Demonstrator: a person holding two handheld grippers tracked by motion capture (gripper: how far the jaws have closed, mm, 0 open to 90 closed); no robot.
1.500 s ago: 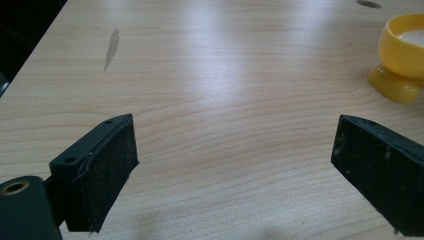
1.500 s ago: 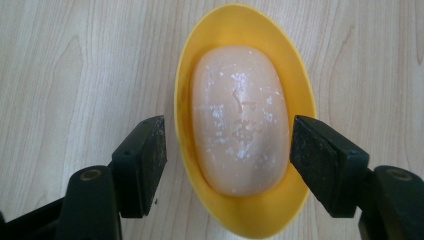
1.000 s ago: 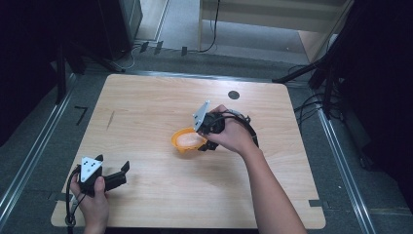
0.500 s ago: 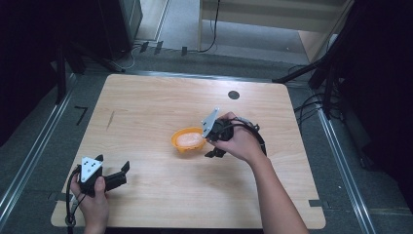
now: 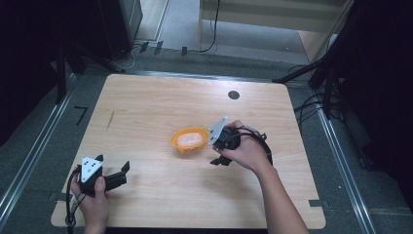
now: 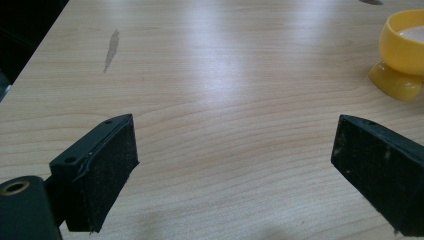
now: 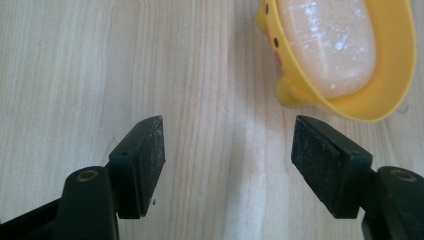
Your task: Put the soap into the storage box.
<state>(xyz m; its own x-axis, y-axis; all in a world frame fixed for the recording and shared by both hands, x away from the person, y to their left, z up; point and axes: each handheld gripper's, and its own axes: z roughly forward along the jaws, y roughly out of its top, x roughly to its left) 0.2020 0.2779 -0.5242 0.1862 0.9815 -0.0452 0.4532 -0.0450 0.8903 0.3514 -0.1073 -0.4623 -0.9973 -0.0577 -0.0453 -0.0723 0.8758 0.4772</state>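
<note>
A yellow soap dish stands near the middle of the wooden table, with a pale pink bar of soap lying in it. Just right of the dish, the right gripper rests low over the table with its jaws spread wide and nothing between them; the dish sits just beyond its right jaw. Well apart, at the near left corner, the left gripper also gapes wide and empty, with the dish far off to its right.

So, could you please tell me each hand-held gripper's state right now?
Left hand-held gripper: open, holding nothing.
Right hand-held gripper: open, holding nothing.
</note>
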